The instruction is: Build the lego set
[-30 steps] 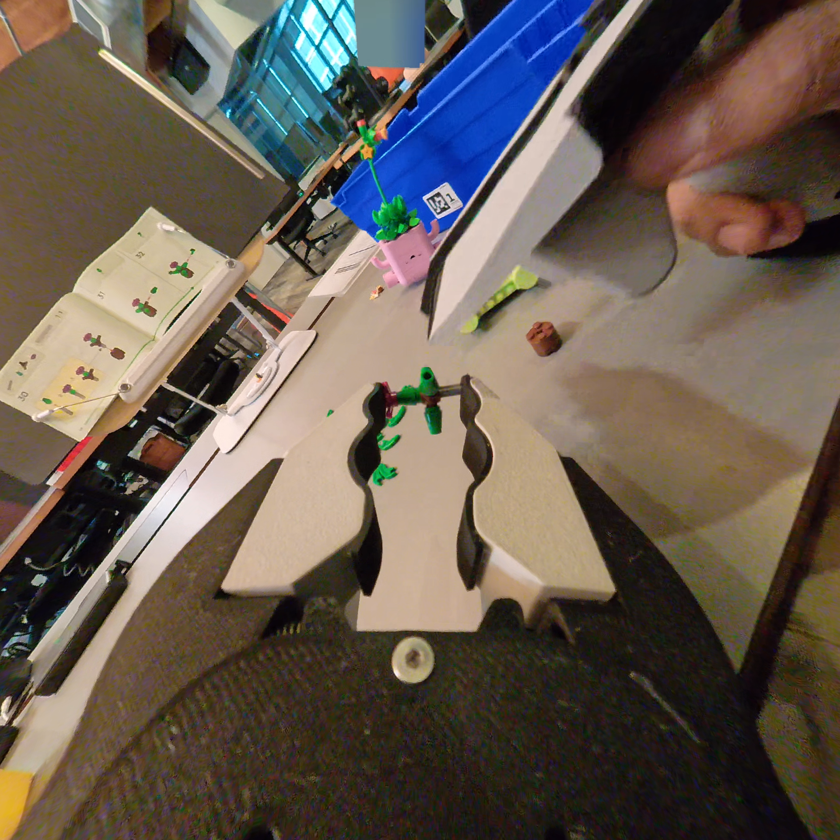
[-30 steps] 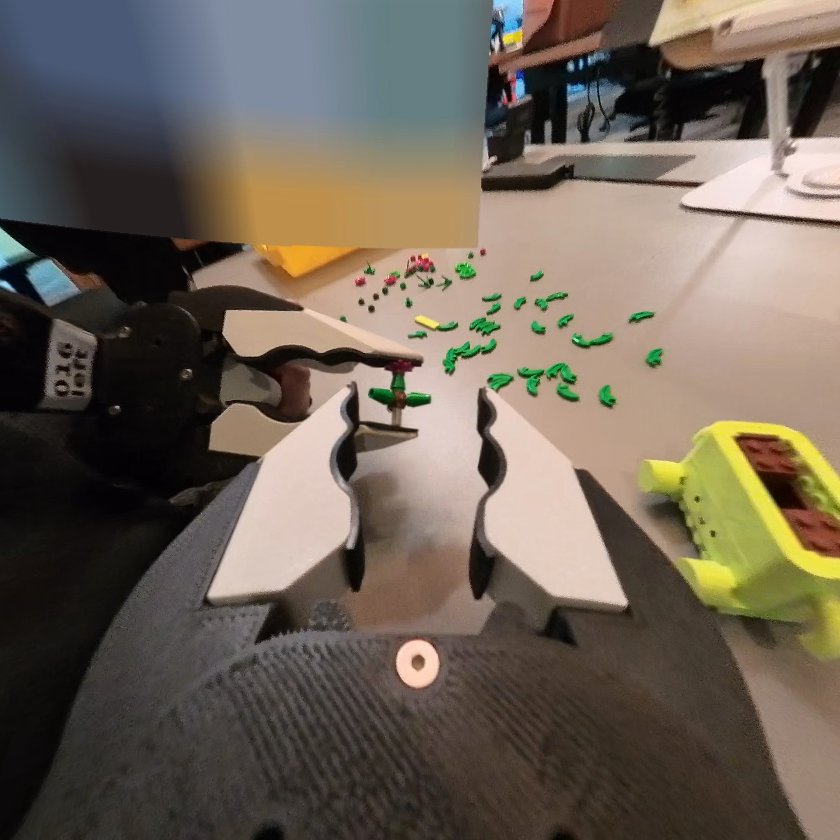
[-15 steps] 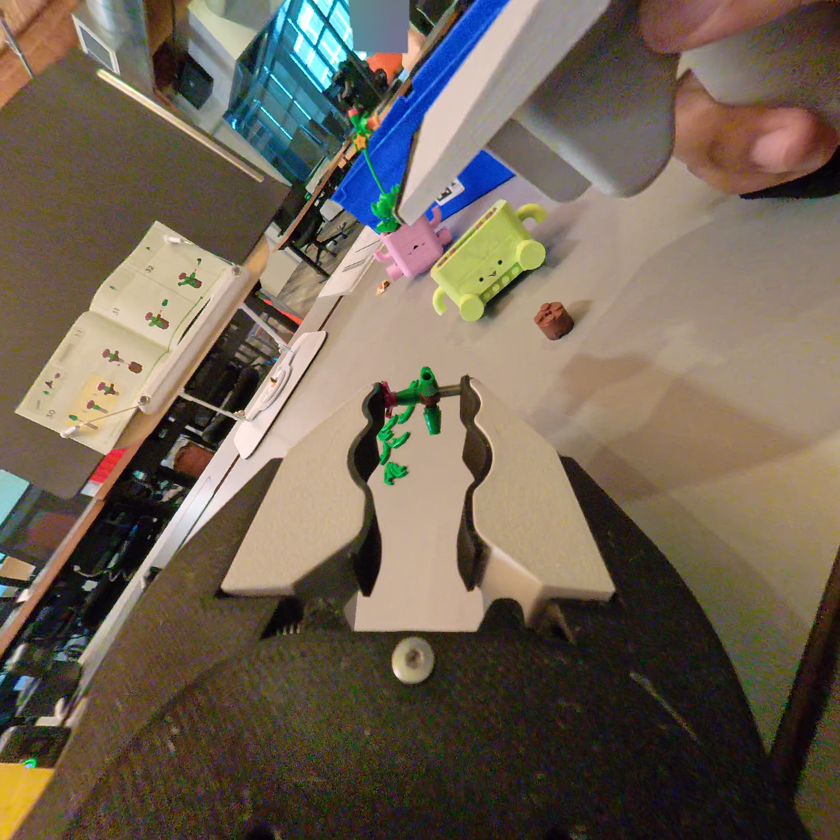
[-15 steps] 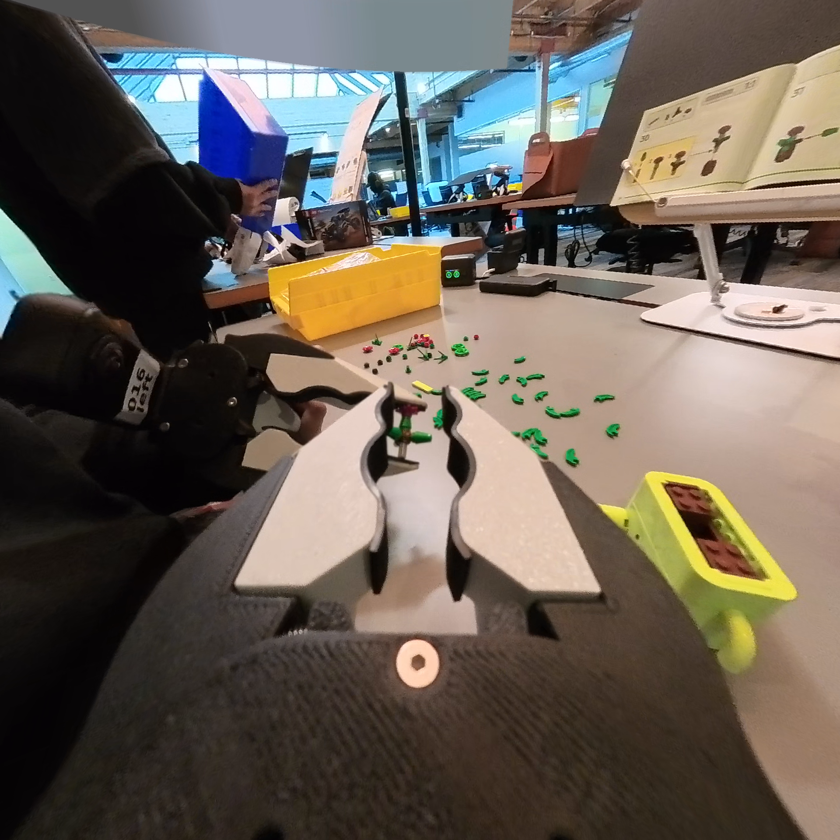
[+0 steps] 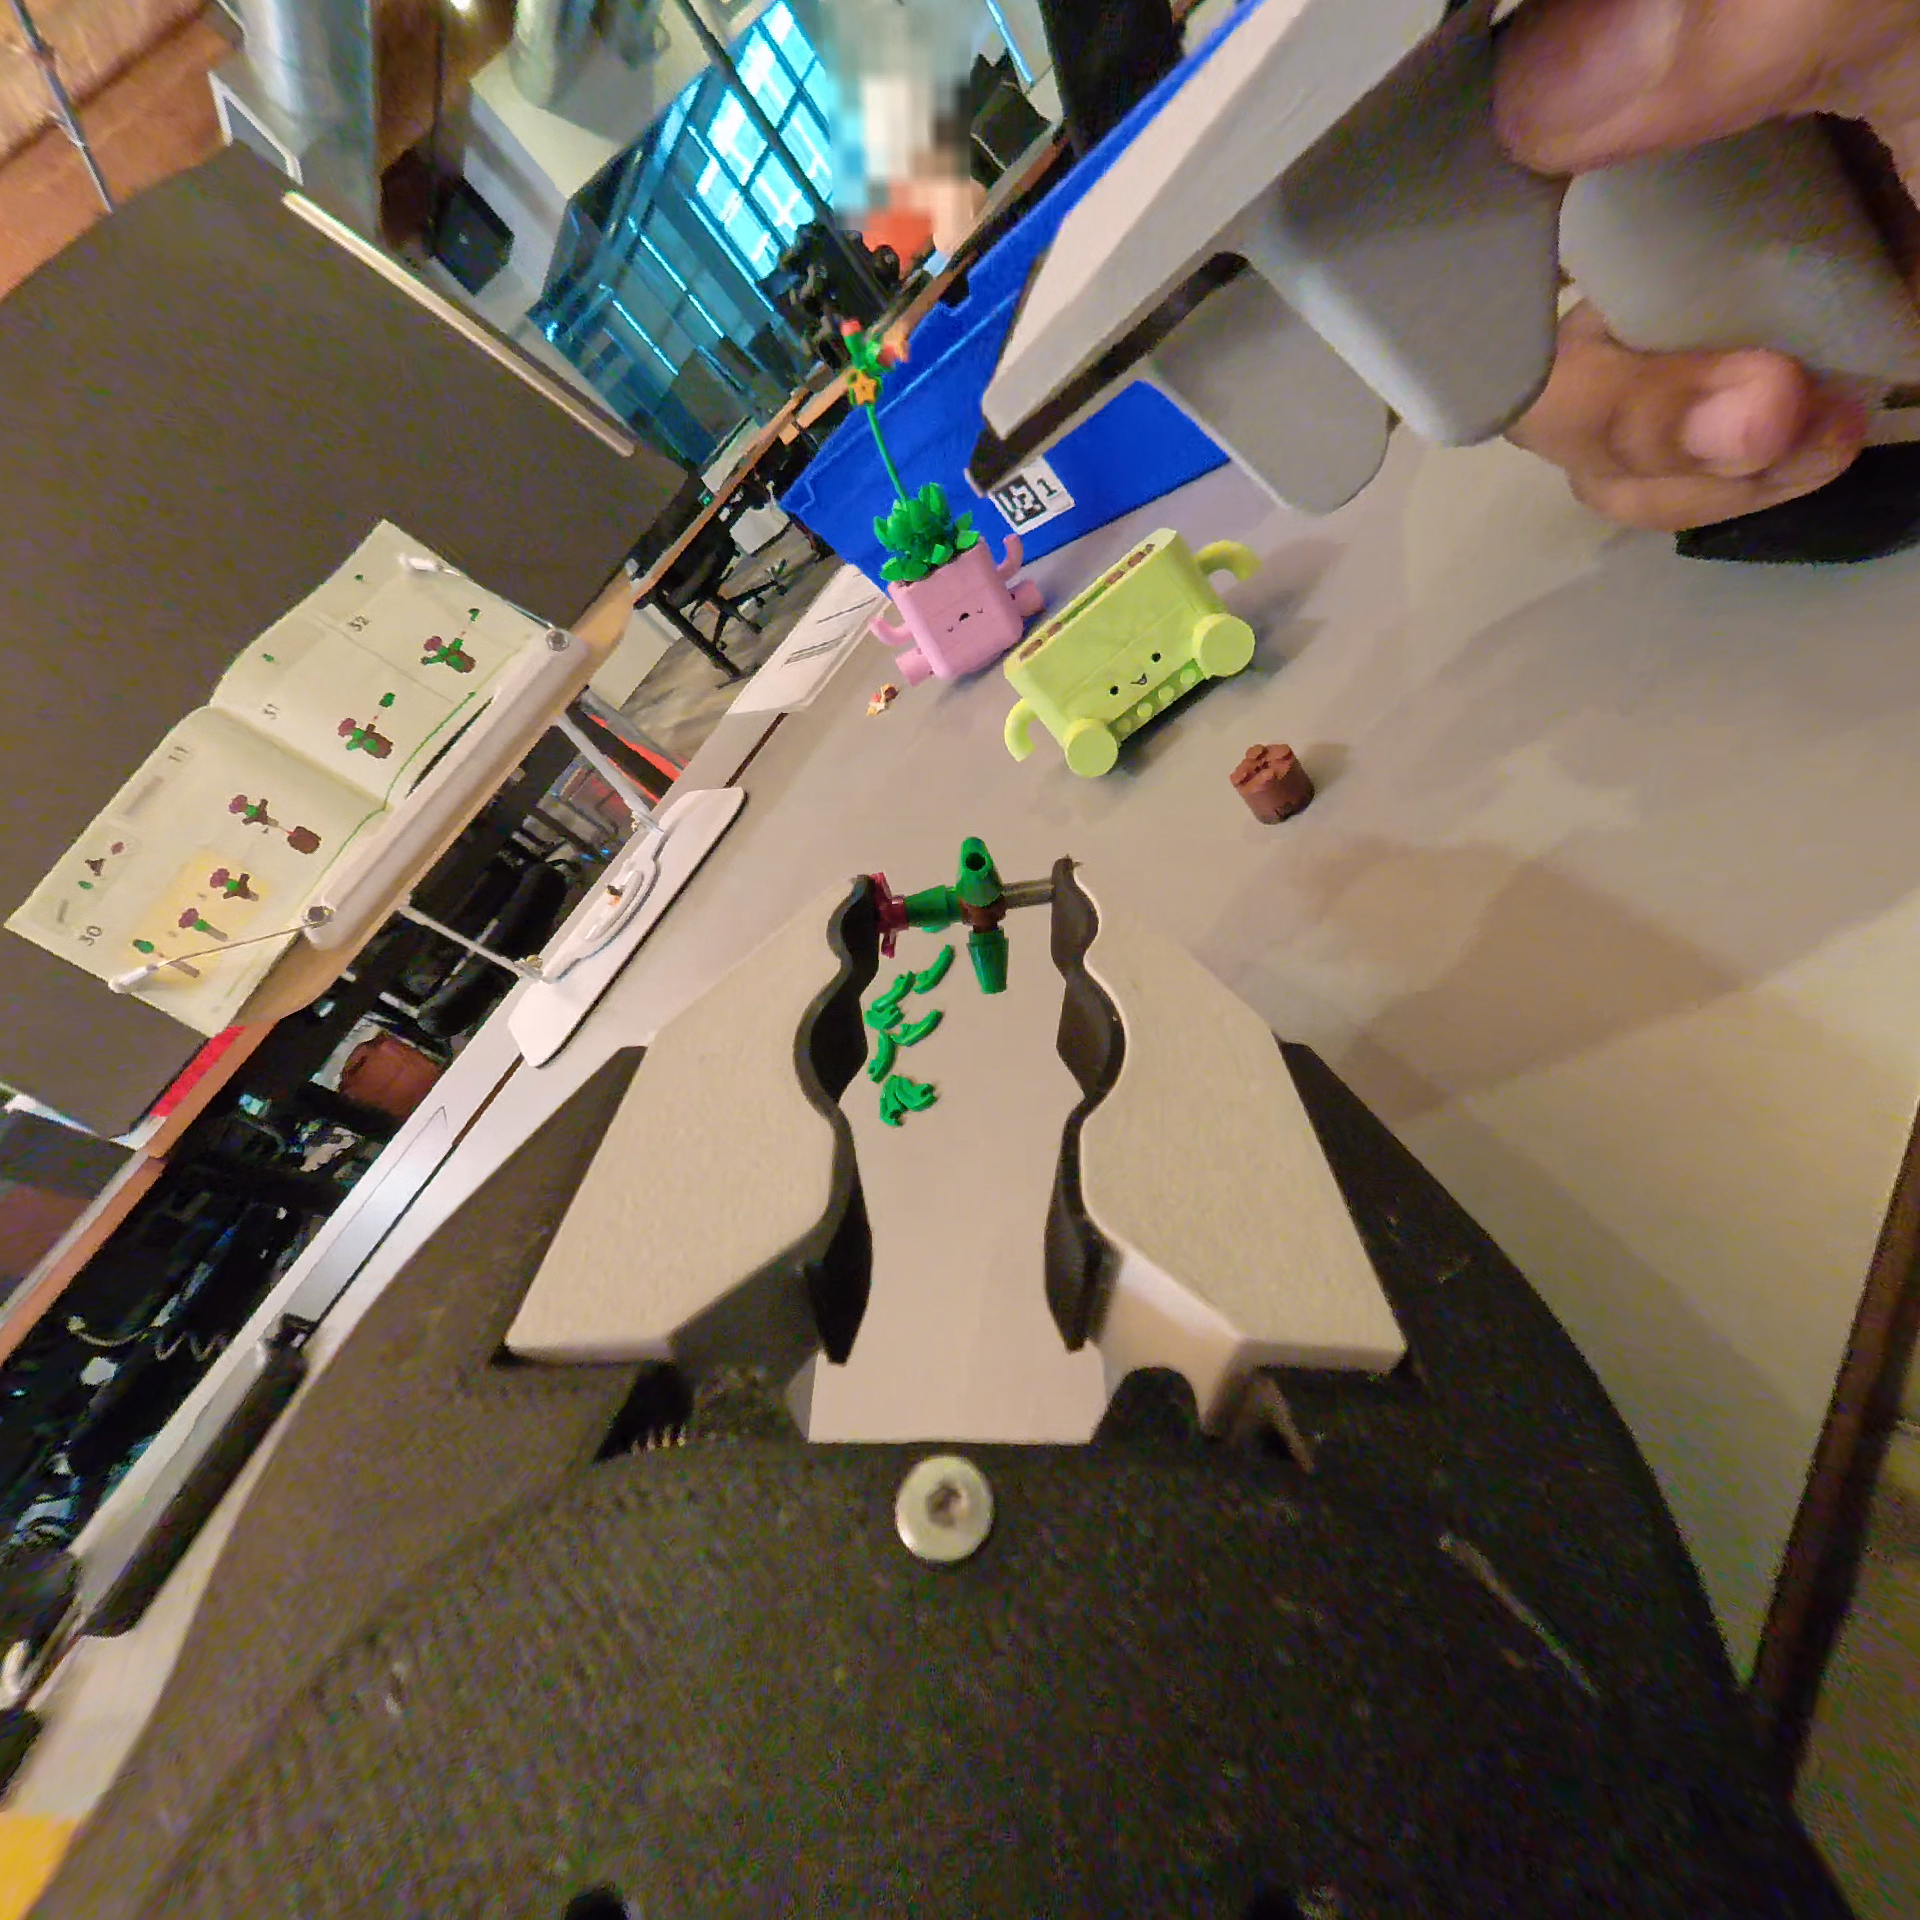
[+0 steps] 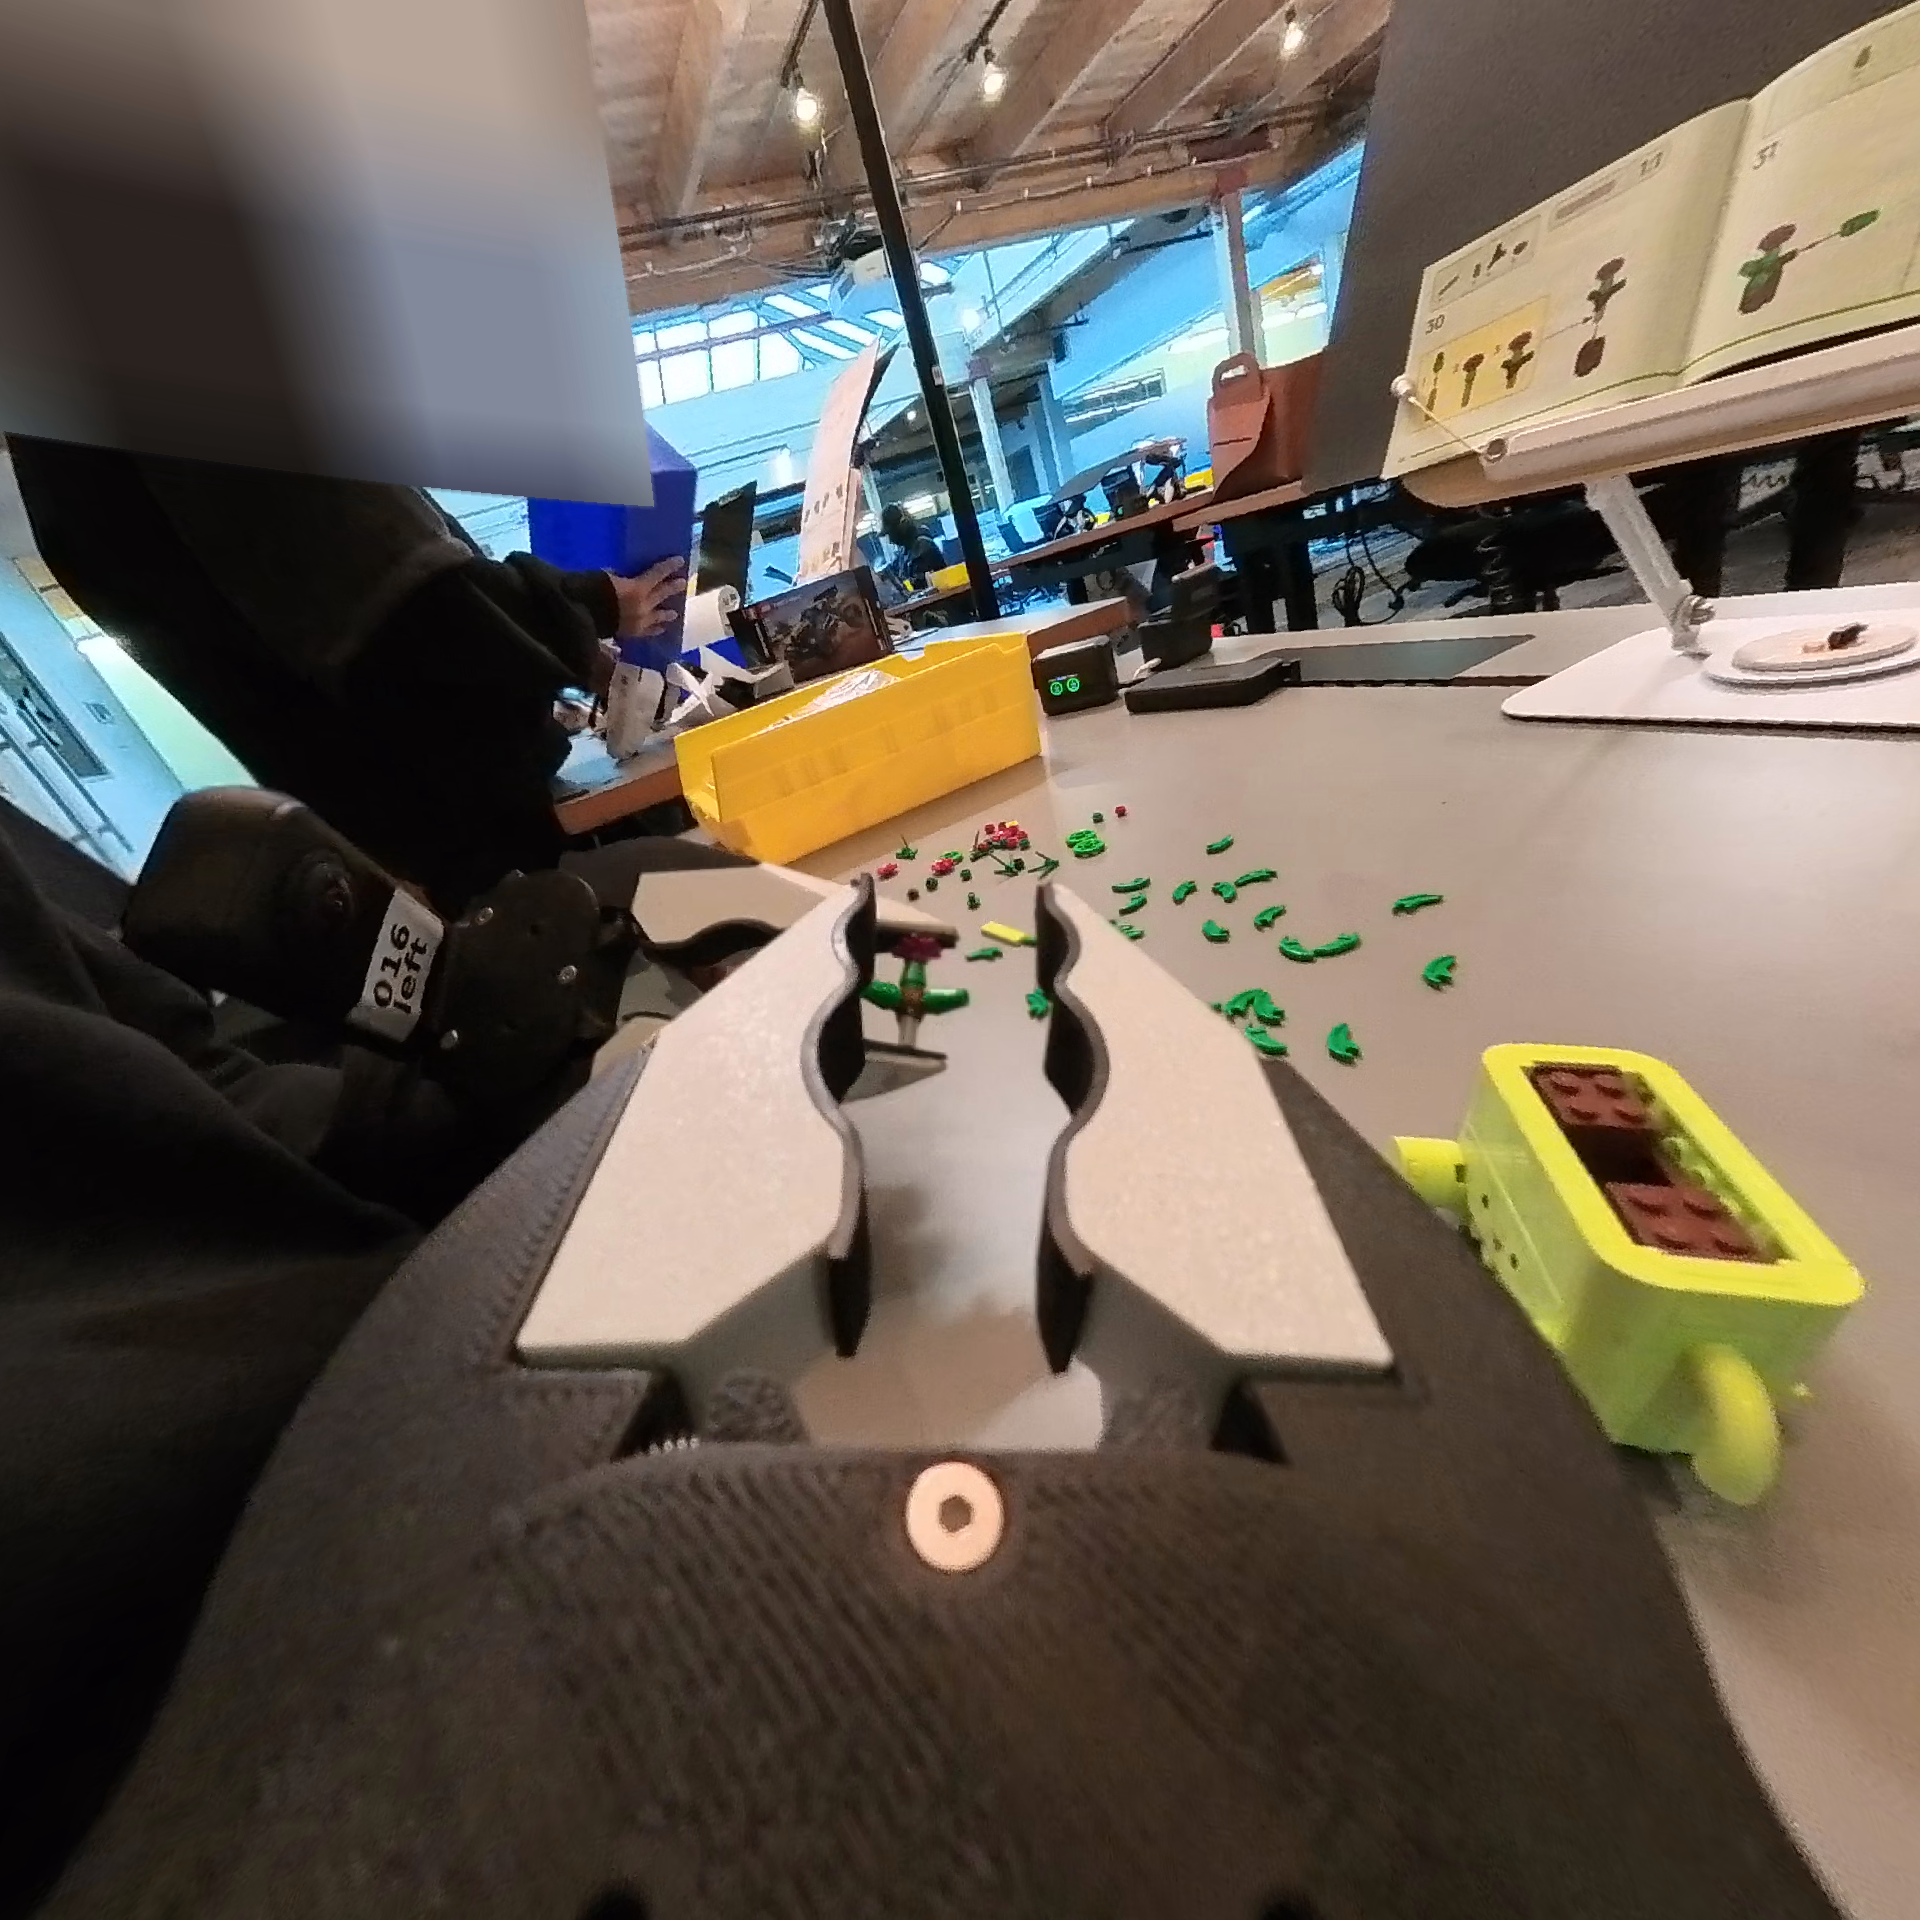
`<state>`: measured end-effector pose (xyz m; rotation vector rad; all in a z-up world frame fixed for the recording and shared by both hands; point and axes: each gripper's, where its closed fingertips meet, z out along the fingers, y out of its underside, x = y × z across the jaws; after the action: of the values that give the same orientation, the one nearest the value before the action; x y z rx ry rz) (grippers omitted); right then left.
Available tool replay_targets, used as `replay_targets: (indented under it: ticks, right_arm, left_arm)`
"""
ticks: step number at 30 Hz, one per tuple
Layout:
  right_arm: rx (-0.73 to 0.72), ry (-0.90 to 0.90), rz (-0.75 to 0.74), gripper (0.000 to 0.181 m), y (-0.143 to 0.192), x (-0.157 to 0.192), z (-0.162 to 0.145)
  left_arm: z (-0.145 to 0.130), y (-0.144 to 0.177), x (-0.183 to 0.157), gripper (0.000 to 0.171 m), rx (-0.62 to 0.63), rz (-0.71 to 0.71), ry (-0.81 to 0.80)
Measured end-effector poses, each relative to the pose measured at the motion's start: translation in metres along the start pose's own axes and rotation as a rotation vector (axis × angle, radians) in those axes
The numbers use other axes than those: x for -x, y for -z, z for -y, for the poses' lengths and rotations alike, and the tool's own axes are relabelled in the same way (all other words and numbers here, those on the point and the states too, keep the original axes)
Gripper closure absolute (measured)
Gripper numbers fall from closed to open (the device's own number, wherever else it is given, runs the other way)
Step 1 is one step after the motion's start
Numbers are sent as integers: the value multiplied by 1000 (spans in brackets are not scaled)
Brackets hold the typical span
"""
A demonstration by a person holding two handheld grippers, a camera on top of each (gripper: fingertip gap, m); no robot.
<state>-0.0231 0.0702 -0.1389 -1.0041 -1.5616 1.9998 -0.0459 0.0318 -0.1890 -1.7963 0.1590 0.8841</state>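
Left gripper (image 5: 961,894) pinches small green flower stem piece (image 5: 971,904) at its tips, above the grey table (image 5: 1558,935). Right gripper (image 6: 951,904) jaws narrow, empty, near lime-green planter (image 6: 1621,1247); loose green leaves (image 6: 1288,951) beyond planter.

Green-leaved flower stem (image 5: 961,906) held crosswise — lime pot (image 5: 1127,655) tipped over.

We see a grey worktop (image 5: 1558,935) strewn with bright green leaf pieces (image 6: 1320,945). A lime-yellow pot (image 6: 1621,1247) shows dark brown bricks on top; a pink pot (image 5: 951,623) carries green foliage. The small stem (image 5: 961,904) is green, brown and magenta. The bin (image 6: 862,743) is yellow.
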Motion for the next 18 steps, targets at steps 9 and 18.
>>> replay_targets:
  ticks: [9,18]
  right_arm:
    - [68,39,-10,152,-8,2,-10]
    - [51,-7,-4,152,-7,-2,-7]
  left_arm:
    - [-8,11,41,140,-55,38,268]
    - [-9,10,43,140,-54,34,291]
